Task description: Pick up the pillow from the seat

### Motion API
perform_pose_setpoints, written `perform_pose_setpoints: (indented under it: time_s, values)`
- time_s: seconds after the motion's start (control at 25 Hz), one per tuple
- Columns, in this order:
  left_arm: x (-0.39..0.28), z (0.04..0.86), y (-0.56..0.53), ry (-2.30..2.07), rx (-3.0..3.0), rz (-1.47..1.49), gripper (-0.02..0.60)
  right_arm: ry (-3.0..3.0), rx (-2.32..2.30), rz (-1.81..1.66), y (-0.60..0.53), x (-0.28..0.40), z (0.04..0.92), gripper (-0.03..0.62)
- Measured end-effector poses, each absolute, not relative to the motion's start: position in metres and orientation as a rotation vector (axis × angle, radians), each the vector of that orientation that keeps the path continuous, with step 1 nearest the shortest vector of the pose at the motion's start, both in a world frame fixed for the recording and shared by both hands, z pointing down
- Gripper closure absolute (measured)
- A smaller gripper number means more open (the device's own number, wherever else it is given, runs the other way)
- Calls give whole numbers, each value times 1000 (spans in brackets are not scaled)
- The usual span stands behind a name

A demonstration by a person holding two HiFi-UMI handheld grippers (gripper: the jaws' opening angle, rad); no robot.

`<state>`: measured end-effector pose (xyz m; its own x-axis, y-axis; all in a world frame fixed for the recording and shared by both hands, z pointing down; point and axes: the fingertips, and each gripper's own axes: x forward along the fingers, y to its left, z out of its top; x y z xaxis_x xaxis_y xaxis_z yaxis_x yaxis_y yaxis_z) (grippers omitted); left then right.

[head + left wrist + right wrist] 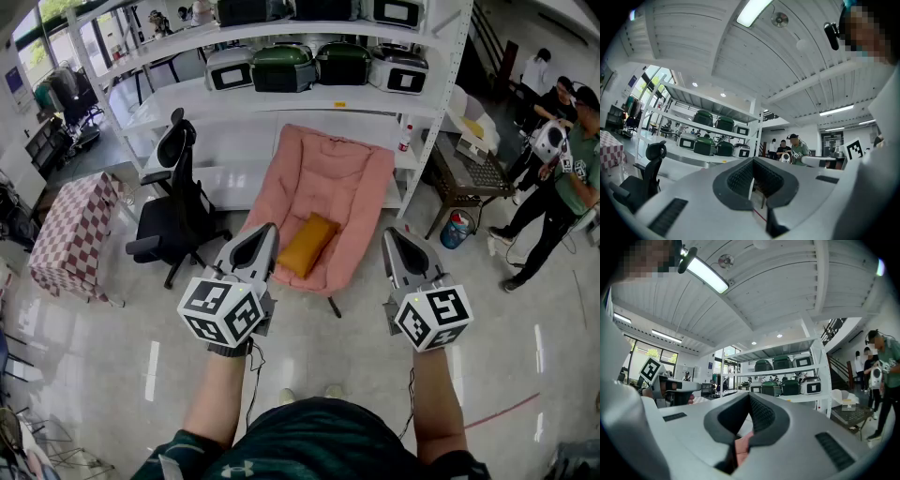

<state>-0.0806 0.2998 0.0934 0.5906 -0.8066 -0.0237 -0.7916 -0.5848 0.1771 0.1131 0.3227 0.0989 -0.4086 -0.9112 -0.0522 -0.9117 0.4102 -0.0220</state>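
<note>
Nearest: wearer's dark green shirt (pixel 309 441) at 6 o'clock, both forearms stretched forward. Left gripper (pixel 266 231): jaws together, nothing between them. Right gripper (pixel 388 234): same, fully closed and empty. Both tips point to 12 o'clock, toward the pink padded lounge chair (pixel 330 178).

Orange rectangular pillow (pixel 307 245) lies tilted on the seat of that chair, its lower end near the front lip. In the head view it sits between the two grippers, closer to the left one, and is in neither jaw.

Clearance:
- Glossy light floor (pixel 347 347) is open from 6 o'clock up to the chair front.
- Black office chair (pixel 173 211) at 10 o'clock stands near the pink chair's left edge.
- White shelf rack (pixel 281 98) at 12 o'clock is right behind it, with an upright post close to its right edge.
- Dark slatted side table (pixel 469 178) at 2 o'clock.
- People (pixel 562 178) at 3 o'clock.
- Red-and-white checked cloth table (pixel 75 230) at 9 o'clock, well apart.
</note>
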Motion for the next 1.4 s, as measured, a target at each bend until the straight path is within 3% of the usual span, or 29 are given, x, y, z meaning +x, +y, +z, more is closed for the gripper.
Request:
perform_pose_setpoints:
  time_s: [1.4]
  values:
    - [-33,119,301,-1439,2613,-111,577,2615,-1529,-150,311,161,131,592]
